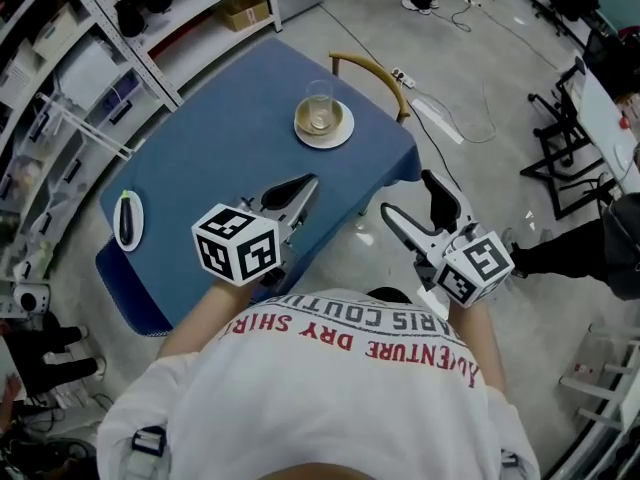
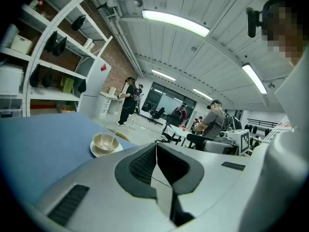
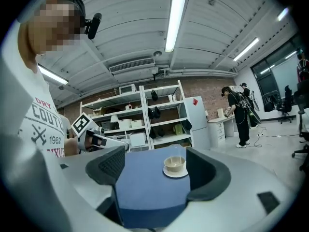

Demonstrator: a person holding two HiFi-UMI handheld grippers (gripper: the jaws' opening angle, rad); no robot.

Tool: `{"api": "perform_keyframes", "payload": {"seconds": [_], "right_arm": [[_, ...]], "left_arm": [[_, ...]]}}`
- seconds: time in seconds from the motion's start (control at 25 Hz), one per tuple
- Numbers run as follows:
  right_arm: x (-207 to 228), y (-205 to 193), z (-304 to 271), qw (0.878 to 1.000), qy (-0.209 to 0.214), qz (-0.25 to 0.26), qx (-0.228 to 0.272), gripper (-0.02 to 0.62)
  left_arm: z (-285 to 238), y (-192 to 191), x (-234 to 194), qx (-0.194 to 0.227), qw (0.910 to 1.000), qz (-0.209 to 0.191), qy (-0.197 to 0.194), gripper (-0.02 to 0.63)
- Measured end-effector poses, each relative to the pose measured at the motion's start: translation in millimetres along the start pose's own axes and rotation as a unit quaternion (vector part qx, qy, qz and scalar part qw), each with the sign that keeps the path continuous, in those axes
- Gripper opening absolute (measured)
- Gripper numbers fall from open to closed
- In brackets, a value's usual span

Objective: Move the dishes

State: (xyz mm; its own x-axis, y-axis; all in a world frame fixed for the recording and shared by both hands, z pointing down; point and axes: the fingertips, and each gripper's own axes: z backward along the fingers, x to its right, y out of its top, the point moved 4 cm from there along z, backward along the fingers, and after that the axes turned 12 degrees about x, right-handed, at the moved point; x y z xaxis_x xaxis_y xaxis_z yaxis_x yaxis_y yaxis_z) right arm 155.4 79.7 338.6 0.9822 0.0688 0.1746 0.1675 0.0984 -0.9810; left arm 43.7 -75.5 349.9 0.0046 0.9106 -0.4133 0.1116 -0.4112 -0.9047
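At the left edge of the worktop [image 1: 215,143] a small oval dish [image 1: 128,219] holds something dark, too small to identify. The left gripper [image 1: 300,190] hovers over the near edge, its fingers [image 2: 140,166] pressed together on nothing, aimed toward the bowl [image 1: 322,120] on its saucer [image 1: 343,134], with a clear glass [image 1: 319,100] in it that shows only faintly in both gripper views. The right gripper [image 1: 408,196] hangs off the worktop's corner, its fingers [image 3: 108,167] spread apart and empty.

The right gripper [image 3: 157,170], fingers [image 3: 112,164] apart, frames what seems a bowl [image 3: 175,164] on a saucer [image 3: 176,175].
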Motion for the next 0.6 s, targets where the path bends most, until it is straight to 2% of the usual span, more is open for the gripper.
{"api": "perform_keyframes", "payload": {"seconds": [0.32,0.6], "right_arm": [[29,1,-42,0.999,0.045,0.007,-0.018,0.371],[64,7,-100,0.994,0.102,0.007,-0.036,0.371]], "left_arm": [[-18,8,-24,0.017,0.9988,0.011,0.044,0.029],[-35,27,-56,0.04,0.9931,0.027,0.107,0.029]]}}
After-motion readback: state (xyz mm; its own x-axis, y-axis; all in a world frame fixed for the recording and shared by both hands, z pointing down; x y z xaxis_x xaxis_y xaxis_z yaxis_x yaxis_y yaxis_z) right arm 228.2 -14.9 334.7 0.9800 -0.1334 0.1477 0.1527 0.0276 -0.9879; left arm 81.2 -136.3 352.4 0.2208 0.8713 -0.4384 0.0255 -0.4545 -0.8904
